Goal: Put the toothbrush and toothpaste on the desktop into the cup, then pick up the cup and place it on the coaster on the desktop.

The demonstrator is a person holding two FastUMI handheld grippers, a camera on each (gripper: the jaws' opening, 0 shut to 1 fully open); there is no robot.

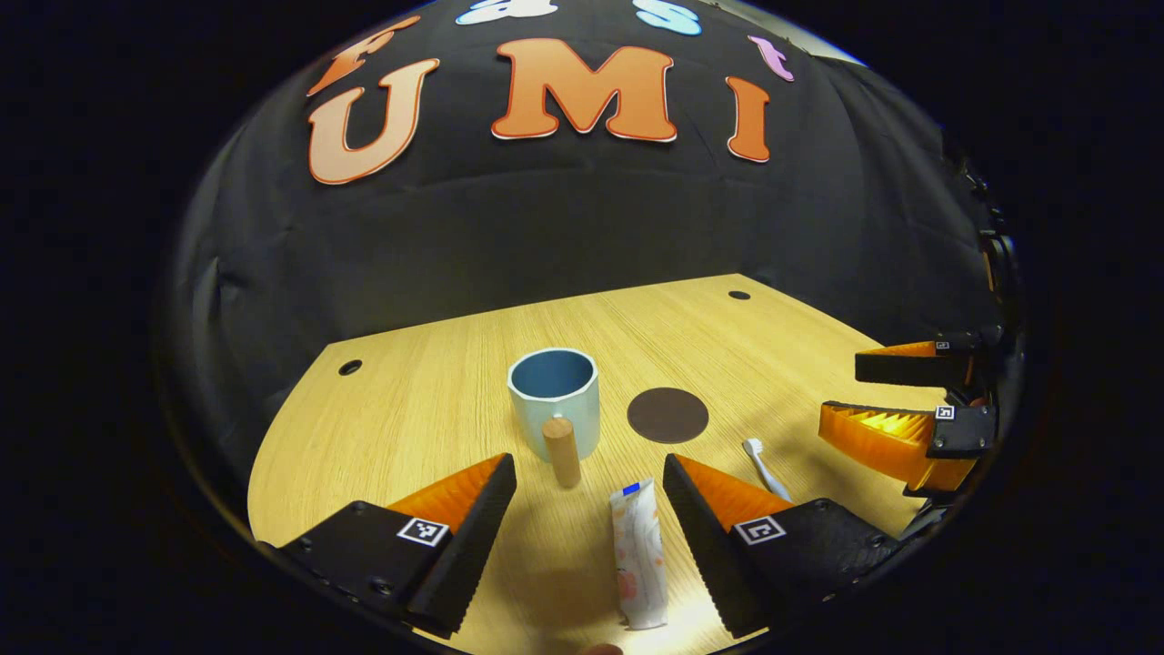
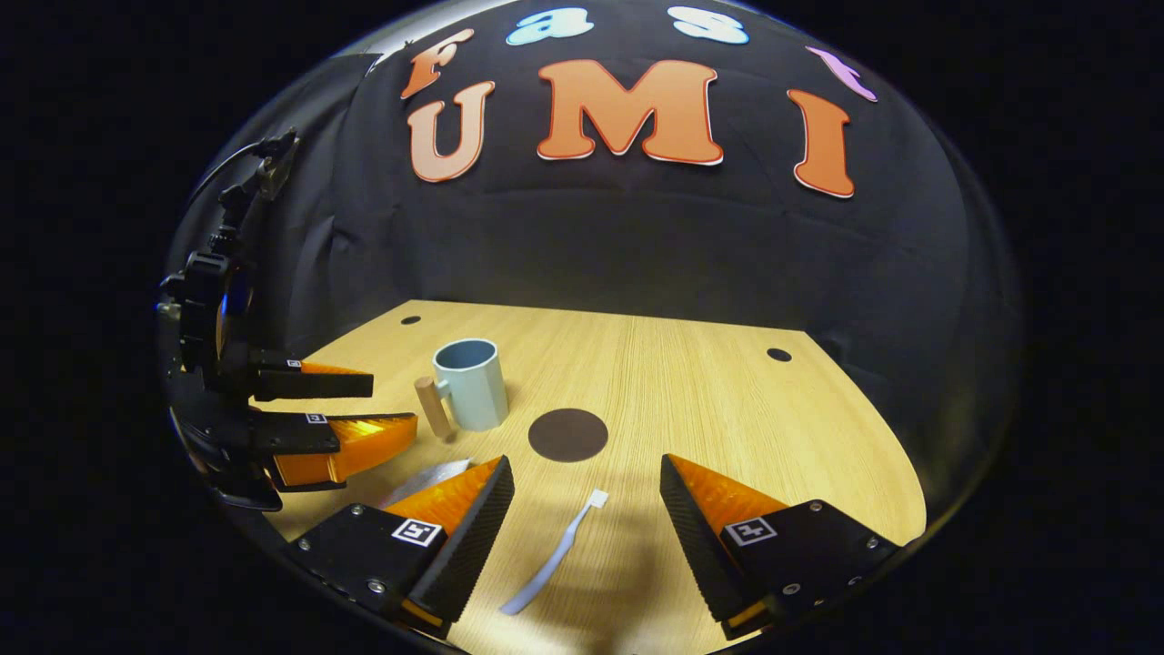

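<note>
A pale blue cup (image 1: 556, 396) with a wooden handle (image 1: 562, 449) stands upright on the wooden desktop (image 1: 436, 409). The round dark brown coaster (image 1: 667, 415) lies just right of it. A white toothpaste tube (image 1: 638, 555) lies flat between the fingers of my left gripper (image 1: 589, 468), which is open above it. The white toothbrush (image 2: 556, 551) lies flat between the fingers of my right gripper (image 2: 587, 471), also open. In the right gripper view the cup (image 2: 470, 382) and coaster (image 2: 568, 434) sit ahead to the left, with the left gripper (image 2: 386, 400) beyond. The right gripper (image 1: 841, 387) appears at the left gripper view's right edge.
The desktop (image 2: 709, 400) has small dark holes near its far corners (image 1: 350, 367) (image 1: 739, 295). Black cloth walls close the booth behind the desk.
</note>
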